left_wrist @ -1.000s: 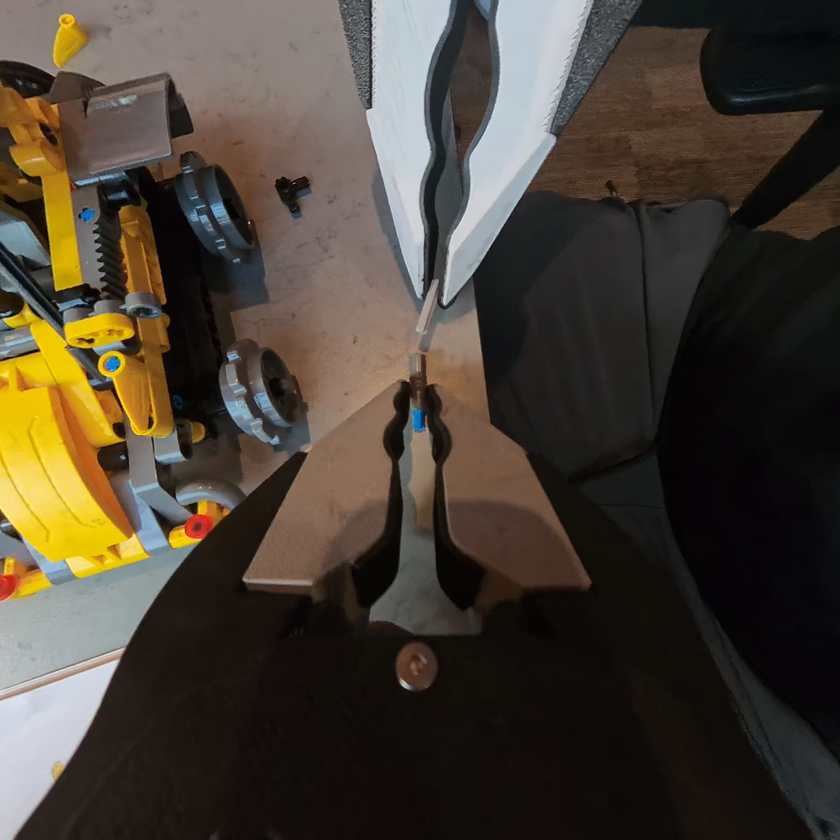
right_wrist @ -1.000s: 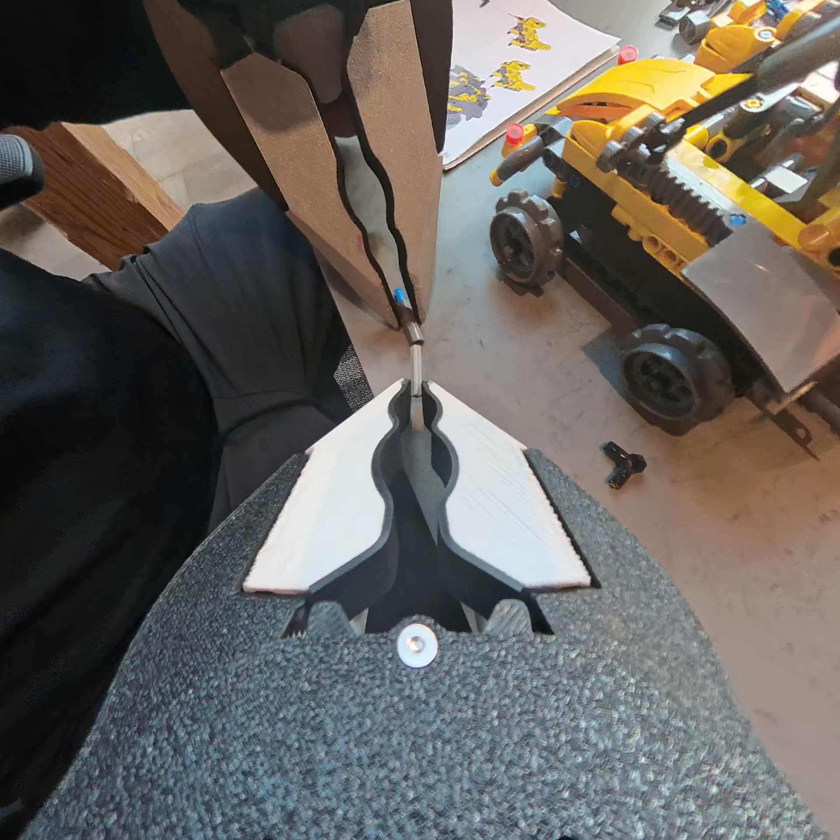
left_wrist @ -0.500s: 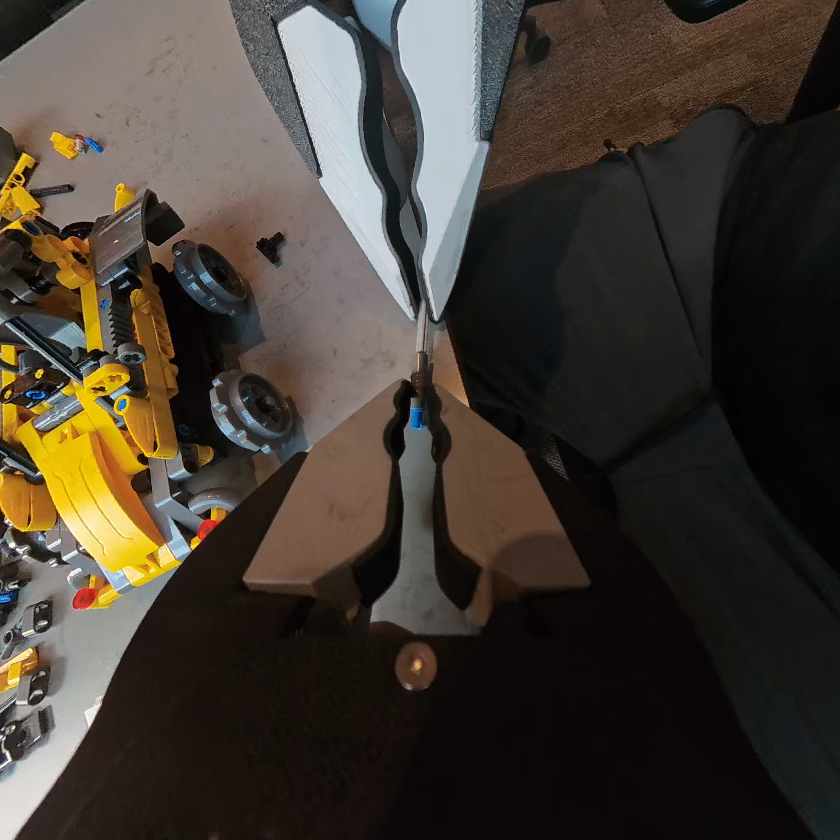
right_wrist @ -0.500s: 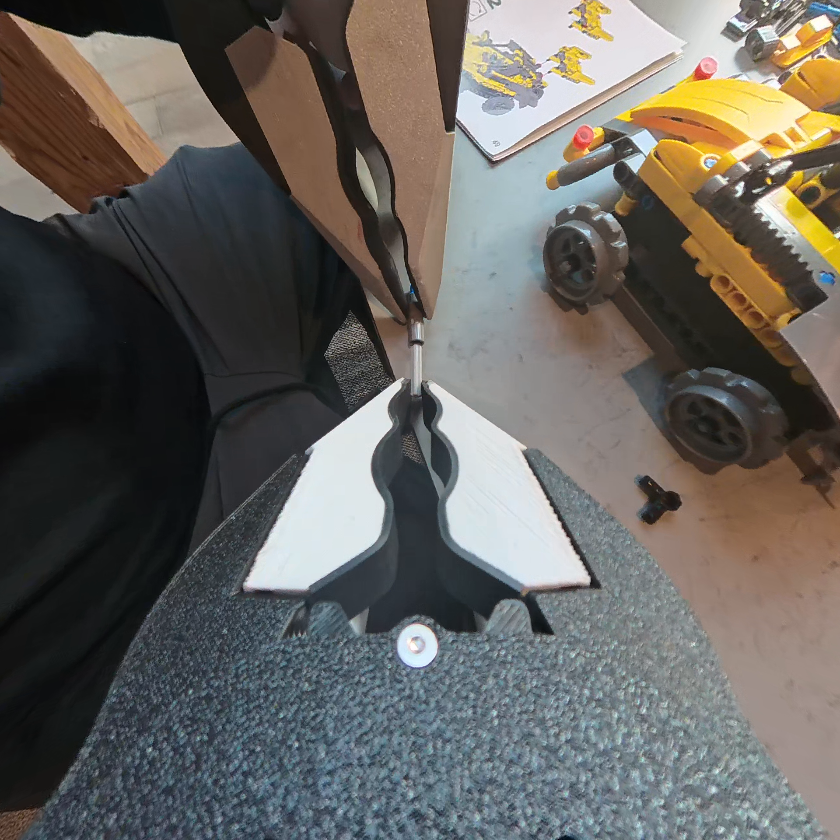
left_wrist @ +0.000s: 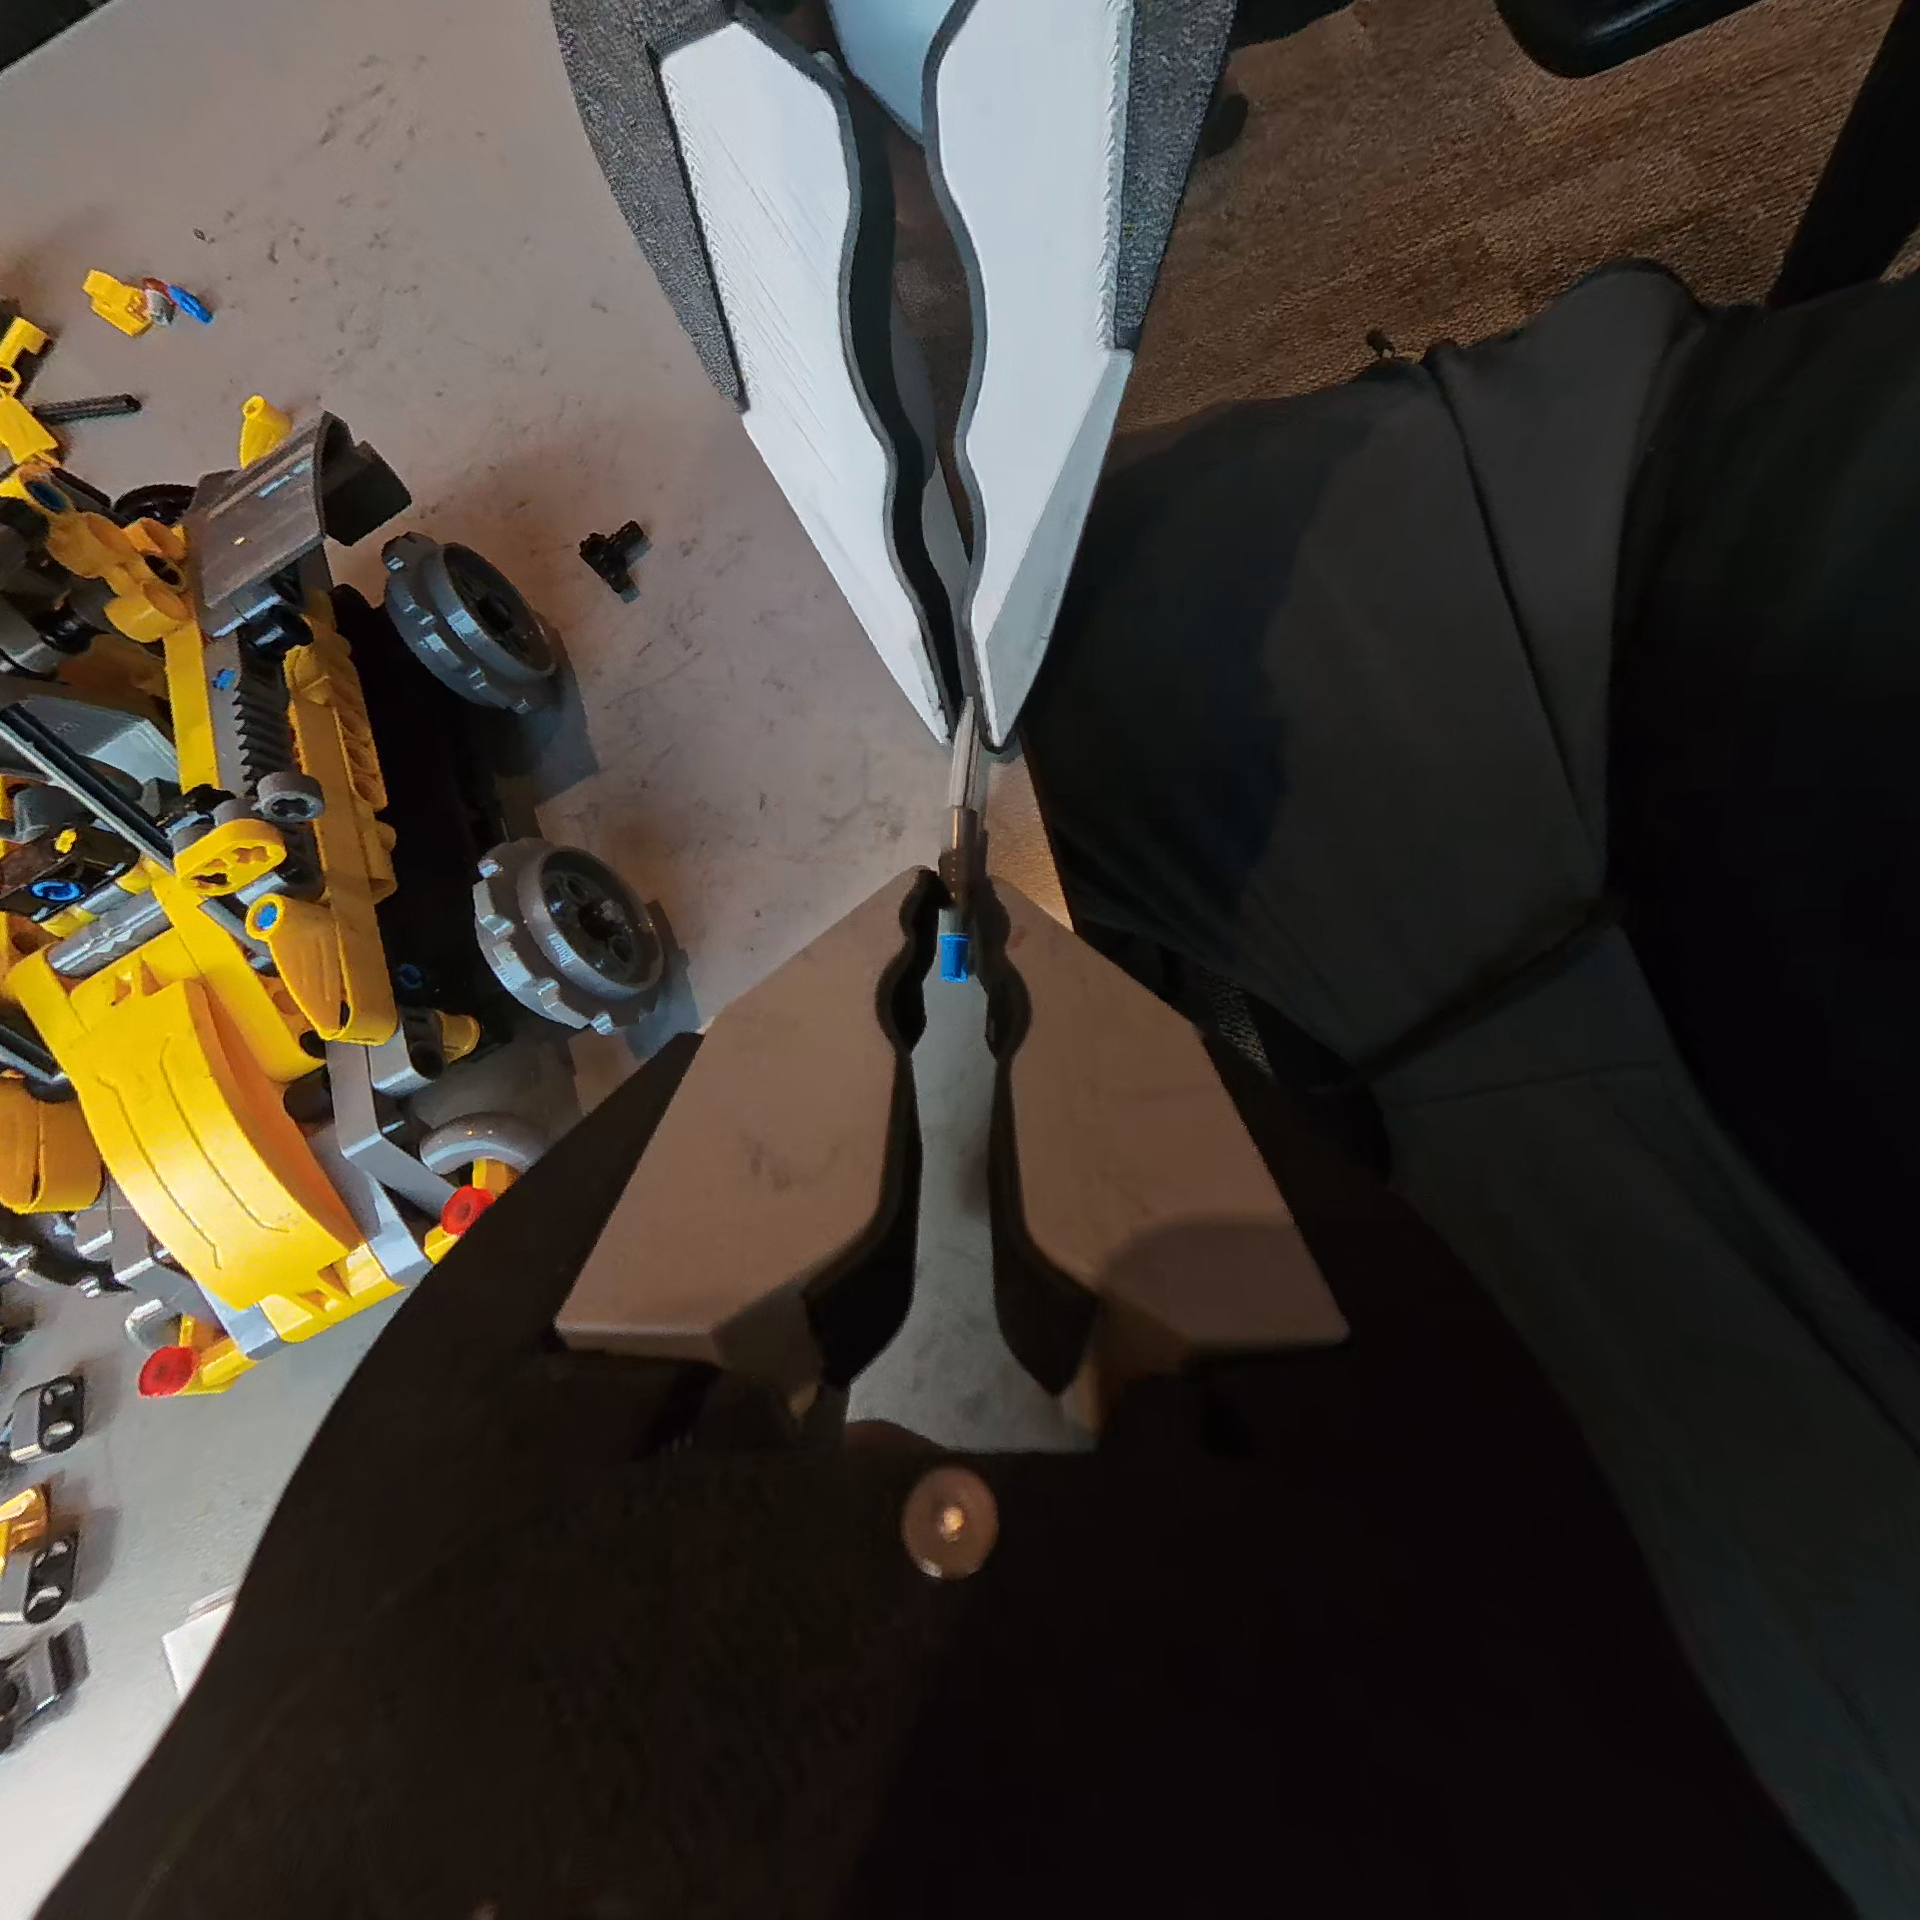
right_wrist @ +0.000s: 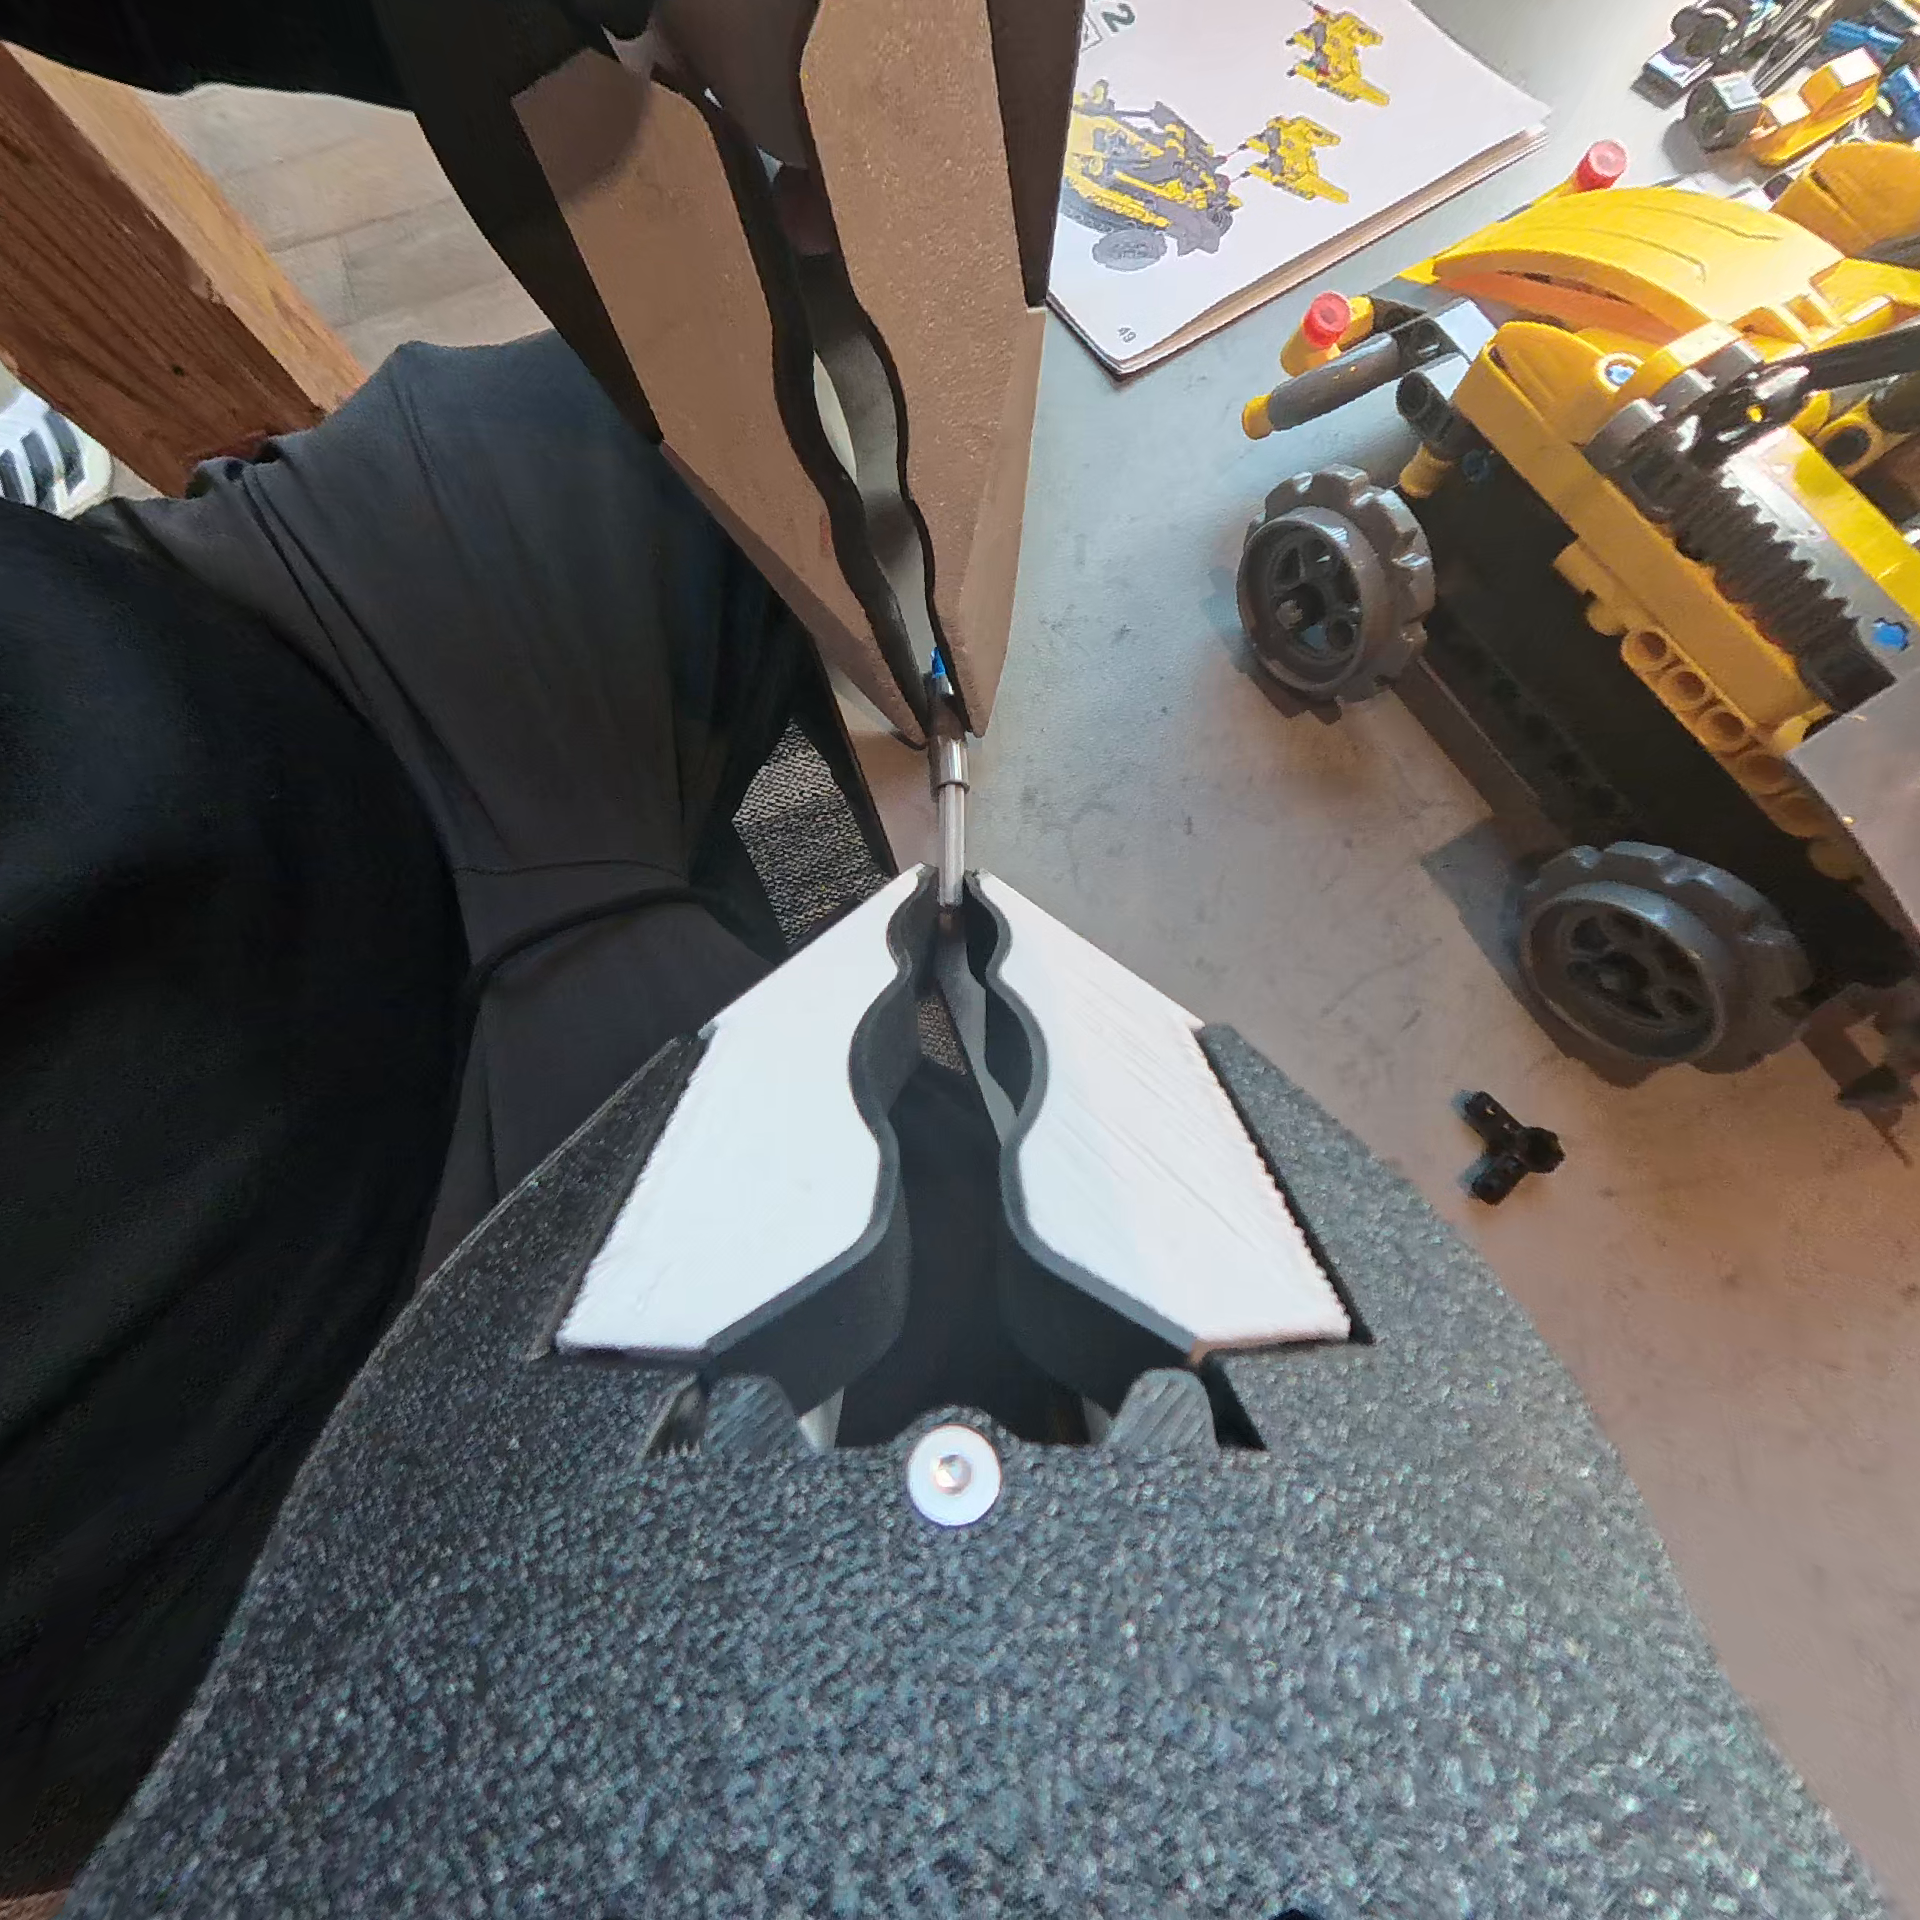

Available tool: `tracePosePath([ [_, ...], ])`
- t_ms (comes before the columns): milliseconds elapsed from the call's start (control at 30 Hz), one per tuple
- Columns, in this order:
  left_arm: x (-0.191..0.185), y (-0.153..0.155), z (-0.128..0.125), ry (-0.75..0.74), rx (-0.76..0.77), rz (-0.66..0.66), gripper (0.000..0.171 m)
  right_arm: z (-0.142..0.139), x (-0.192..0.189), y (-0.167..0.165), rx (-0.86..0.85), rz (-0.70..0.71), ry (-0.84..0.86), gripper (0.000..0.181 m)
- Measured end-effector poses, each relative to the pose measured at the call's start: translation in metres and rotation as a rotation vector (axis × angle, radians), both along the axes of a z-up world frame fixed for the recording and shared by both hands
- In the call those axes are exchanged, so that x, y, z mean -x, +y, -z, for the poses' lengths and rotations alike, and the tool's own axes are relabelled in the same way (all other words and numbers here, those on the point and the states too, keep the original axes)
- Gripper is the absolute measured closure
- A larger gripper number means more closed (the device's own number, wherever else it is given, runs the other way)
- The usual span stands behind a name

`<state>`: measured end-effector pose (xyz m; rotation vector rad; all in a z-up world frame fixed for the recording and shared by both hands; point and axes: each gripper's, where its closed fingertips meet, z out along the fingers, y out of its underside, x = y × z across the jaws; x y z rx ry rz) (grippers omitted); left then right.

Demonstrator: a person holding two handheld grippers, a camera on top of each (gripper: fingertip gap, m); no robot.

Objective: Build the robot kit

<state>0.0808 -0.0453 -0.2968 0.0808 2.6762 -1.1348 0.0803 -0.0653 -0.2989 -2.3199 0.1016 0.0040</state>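
Gripping opposite ends of one thin grey rod [left_wrist: 964, 774], left tongs [left_wrist: 958, 902] and right tongs [right_wrist: 948, 896], both closed, have drawn closer above the table [left_wrist: 727, 727].

Bare tabletop [right_wrist: 1195, 831] lies open between the yellow tracked model [right_wrist: 1621, 540] and the table's edge, broken only by a small black connector [right_wrist: 1512, 1143]; an instruction booklet [right_wrist: 1278, 156] and loose parts [left_wrist: 47, 1538] crowd beyond.

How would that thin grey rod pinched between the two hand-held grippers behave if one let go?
The grey rod spans the gap dead straight, so it is probably stiff. It looks round and smooth, so it would likely roll on the table. Being so thin, it may slip from the right hand-held gripper.
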Motion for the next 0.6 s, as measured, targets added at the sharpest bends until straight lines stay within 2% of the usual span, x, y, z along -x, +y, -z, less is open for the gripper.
tracePosePath([
  [267, -0.0006, -0.0021, 0.0002, 0.027, -0.003, -0.027, 0.168, 0.0003, -0.0004, -0.0023, 0.034, -0.004, 0.061, 0.180],
  [600, -0.0037, -0.0012, 0.0003, -0.114, -0.131, -0.015, 0.169, 0.0006, -0.0023, -0.0016, 0.171, -0.029, 0.199, 0.180],
])
